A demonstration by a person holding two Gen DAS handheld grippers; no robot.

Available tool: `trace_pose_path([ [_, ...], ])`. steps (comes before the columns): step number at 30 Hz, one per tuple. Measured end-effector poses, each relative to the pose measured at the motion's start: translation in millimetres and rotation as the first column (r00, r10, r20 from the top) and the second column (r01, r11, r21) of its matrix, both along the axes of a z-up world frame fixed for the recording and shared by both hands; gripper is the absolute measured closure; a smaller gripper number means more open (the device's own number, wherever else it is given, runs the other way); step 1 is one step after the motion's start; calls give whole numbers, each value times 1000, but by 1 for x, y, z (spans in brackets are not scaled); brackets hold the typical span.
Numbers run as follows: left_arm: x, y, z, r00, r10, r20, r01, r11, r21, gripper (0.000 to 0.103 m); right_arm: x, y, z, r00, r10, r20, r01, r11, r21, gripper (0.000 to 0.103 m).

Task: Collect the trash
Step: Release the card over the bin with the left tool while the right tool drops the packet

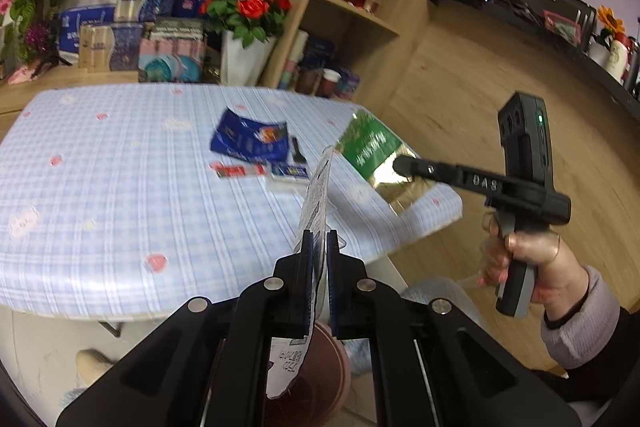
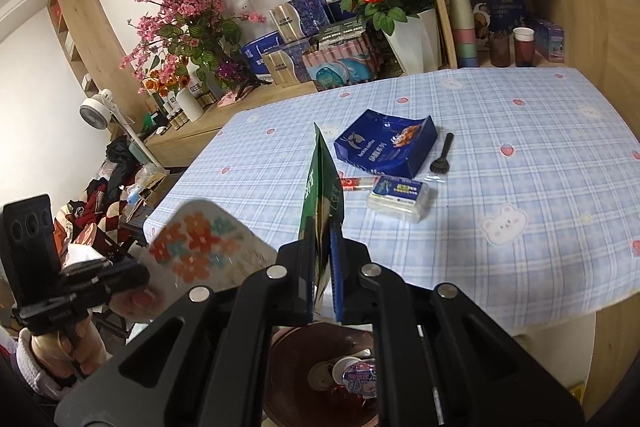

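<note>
Both grippers carry trash off the table edge toward the bin, which sits on the floor just below and in front of the person. Left gripper is clamped on a thin floral wrapper, pinched by its lower edge so the sheet stands up edge-on w/ a bit hanging below the jaws; in the right wrist view the same wrapper shows flat, w/ orange and teal flowers. Right gripper is clamped on a green pouch, gold inside, also held by one edge so it stays upright and clear of the camera; from the left view the pouch hangs over the table corner. Gripping by an edge probably makes sense here: flat, light stuff is hard to grab any other way, and it should drop clean once the jaws part. The bin already holds a cup lid and a printed wrapper, so some collecting looks done. Left on the table, grouped near the middle: blue box, black fork, small clear box, red stick pack. Likely next: get both pieces over the bin mouth and release; risk is a light sheet drifting past the rim.
</note>
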State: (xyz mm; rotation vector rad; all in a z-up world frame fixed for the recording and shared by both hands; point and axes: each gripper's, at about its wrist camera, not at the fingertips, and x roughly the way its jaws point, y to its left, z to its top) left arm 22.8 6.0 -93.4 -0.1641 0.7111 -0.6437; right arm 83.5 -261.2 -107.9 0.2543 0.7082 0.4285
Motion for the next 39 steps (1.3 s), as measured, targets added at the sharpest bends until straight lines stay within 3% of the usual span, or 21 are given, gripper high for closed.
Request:
trace_pose_path([
  [18, -8, -26, -45, 989, -108, -103, 112, 993, 37, 96, -15, -12, -3, 1000, -16, -5, 16, 1000, -5, 93],
  [22, -5, -21, -39, 996, -56, -70, 60, 996, 67, 80, -18, -9, -6, 1000, -13, -9, 13, 1000, -12, 93],
  [25, -4, -12, -28, 1000, 19, -15, -18, 995, 93, 75, -19, -5, -8, 1000, -6, -13, 5, 1000, -16, 93],
  [27, -3, -2, -21, 997, 74, 1, -74, 994, 75, 62, -20, -3, -9, 1000, 1, -16, -1, 1000, -18, 93],
  [32, -8, 23, -4, 977, 201, 69, -206, 976, 71, 38, -24, 5, -9, 1000, 22, -16, -23, 999, -31, 93],
  [37, -14, 31, 12, 954, 257, 155, -275, 956, 105, 11, -27, 11, -10, 999, 42, -18, -43, 998, -36, 93],
  [39, -17, 33, 18, 941, 280, 191, -305, 945, 116, 9, -27, 13, -11, 999, 49, -20, -50, 998, -40, 93],
])
